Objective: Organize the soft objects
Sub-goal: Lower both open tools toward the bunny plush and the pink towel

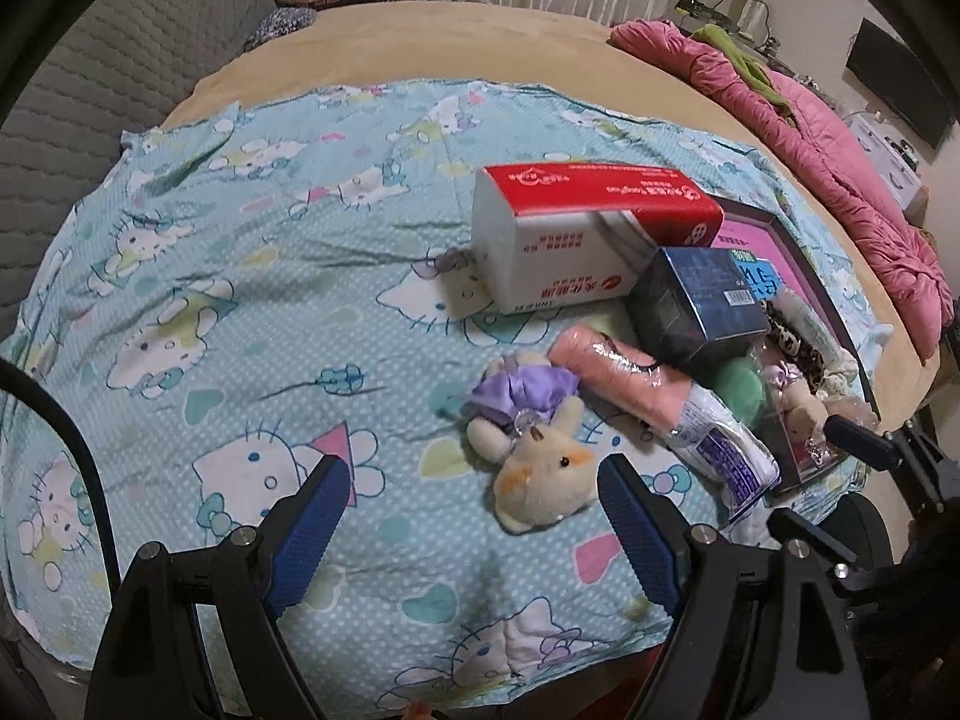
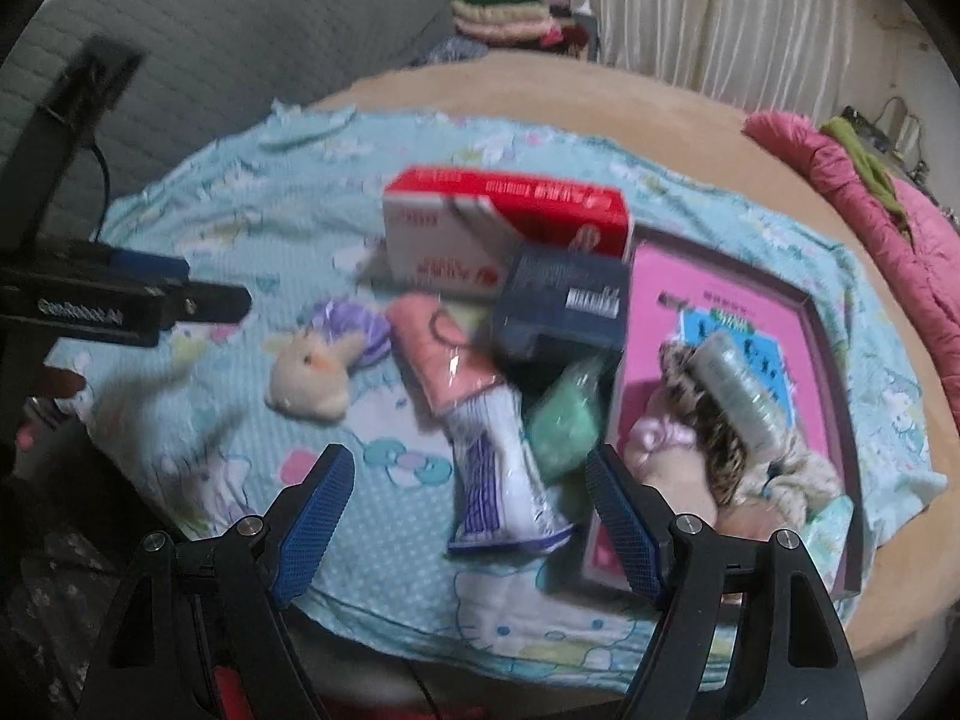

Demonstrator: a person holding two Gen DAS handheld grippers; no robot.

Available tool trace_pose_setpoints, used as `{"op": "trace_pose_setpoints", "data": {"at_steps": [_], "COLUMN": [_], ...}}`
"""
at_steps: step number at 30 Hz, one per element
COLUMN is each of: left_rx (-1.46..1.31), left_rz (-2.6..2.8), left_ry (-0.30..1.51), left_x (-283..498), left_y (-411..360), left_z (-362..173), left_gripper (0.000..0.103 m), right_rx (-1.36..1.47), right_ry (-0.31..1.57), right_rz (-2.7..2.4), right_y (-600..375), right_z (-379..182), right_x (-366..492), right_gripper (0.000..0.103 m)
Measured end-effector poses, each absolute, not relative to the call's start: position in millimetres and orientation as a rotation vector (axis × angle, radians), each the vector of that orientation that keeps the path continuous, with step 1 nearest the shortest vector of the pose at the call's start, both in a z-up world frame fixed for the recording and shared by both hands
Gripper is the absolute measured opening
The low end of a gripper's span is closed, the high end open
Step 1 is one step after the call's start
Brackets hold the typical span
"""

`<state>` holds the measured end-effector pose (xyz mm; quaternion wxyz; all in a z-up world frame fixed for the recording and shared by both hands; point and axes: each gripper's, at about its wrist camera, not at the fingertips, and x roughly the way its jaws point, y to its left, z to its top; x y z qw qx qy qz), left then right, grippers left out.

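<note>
Left wrist: plush toy (image 1: 540, 474) on bedsheet (image 1: 210, 276), just ahead-right of left gripper (image 1: 474, 495), long axis running away. Both jaws wide, empty. Right gripper (image 2: 468, 489) farther, over packet (image 2: 504, 480).

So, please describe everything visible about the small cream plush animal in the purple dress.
The small cream plush animal in a shiny purple dress lies flat on the light-blue cartoon-print sheet, its head with orange patches towards the camera. Its fabric looks fuzzy. The dress seems to touch the pink plastic-wrapped roll. No fingers hold it.
</note>
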<state>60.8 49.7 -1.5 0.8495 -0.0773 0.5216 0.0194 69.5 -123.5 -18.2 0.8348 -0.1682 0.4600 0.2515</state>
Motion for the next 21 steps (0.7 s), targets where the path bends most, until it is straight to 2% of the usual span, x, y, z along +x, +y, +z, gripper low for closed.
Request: {"op": "trace_pose_setpoints", "data": {"at_steps": [11, 21], "left_rx": [-0.173, -0.176], "left_rz": [0.006, -0.004], "left_ry": [1.137, 1.162], "left_x": [62.7, 65.4], "left_y": [43.8, 42.2], "left_z": [-16.3, -27.4], "left_gripper": [0.084, 0.084], "right_rx": [-0.322, -0.405], "right_ry": [1.016, 1.062], "right_rz": [0.499, 0.51], "right_y": [-129.8, -111.4], "right_z": [-26.7, -45.4], "right_x": [79.4, 85.7], "right_gripper": [0.081, 0.081]}}
